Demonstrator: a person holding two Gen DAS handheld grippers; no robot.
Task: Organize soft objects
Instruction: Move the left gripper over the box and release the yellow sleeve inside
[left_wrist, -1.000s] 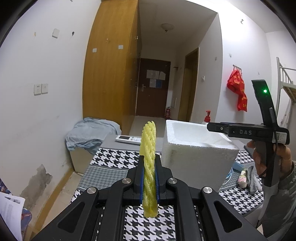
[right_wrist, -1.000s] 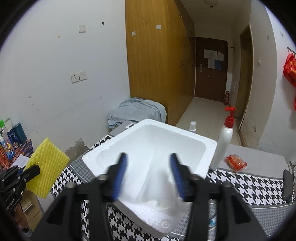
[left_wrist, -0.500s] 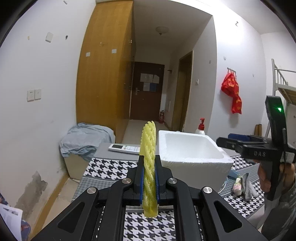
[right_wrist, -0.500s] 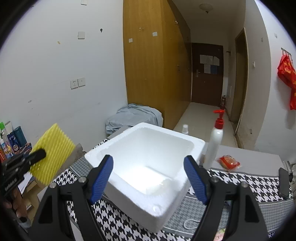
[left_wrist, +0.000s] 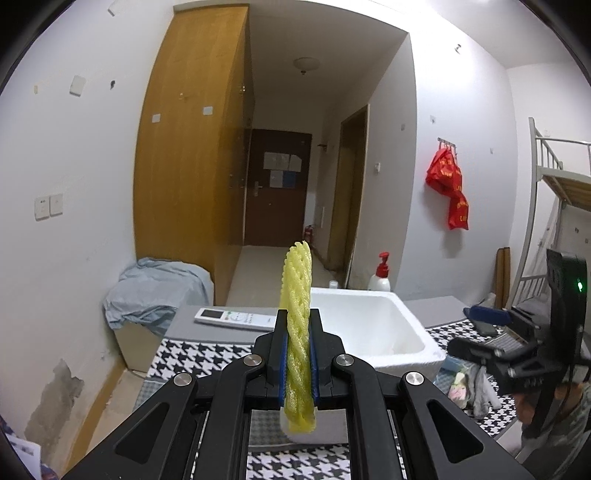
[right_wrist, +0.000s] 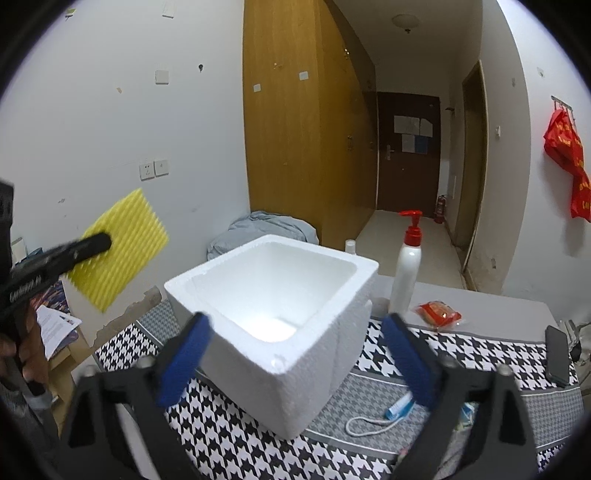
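My left gripper (left_wrist: 297, 332) is shut on a yellow foam mesh pad (left_wrist: 297, 332), held edge-on and upright above the houndstooth cloth. From the right wrist view the same pad (right_wrist: 122, 251) hangs flat at the far left, left of the white foam box (right_wrist: 280, 325). My right gripper (right_wrist: 299, 354) is opening wide just in front of the box's near corner, blue pads on either side, nothing between them. In the left wrist view the box (left_wrist: 373, 332) sits at centre right and the right gripper's body (left_wrist: 517, 347) is at the far right. A small plush toy (left_wrist: 471, 386) lies near it.
A red-capped pump bottle (right_wrist: 408, 266), a red snack packet (right_wrist: 437, 314), a phone (right_wrist: 557, 354), a white cord (right_wrist: 369, 424) and a blue tube (right_wrist: 400, 406) lie on the table. A remote (left_wrist: 236, 318) lies behind the left gripper. A grey cloth heap (left_wrist: 159, 291) sits by the wall.
My right gripper opened wider and drew back out of the foam box. My left gripper rose with the yellow pad.
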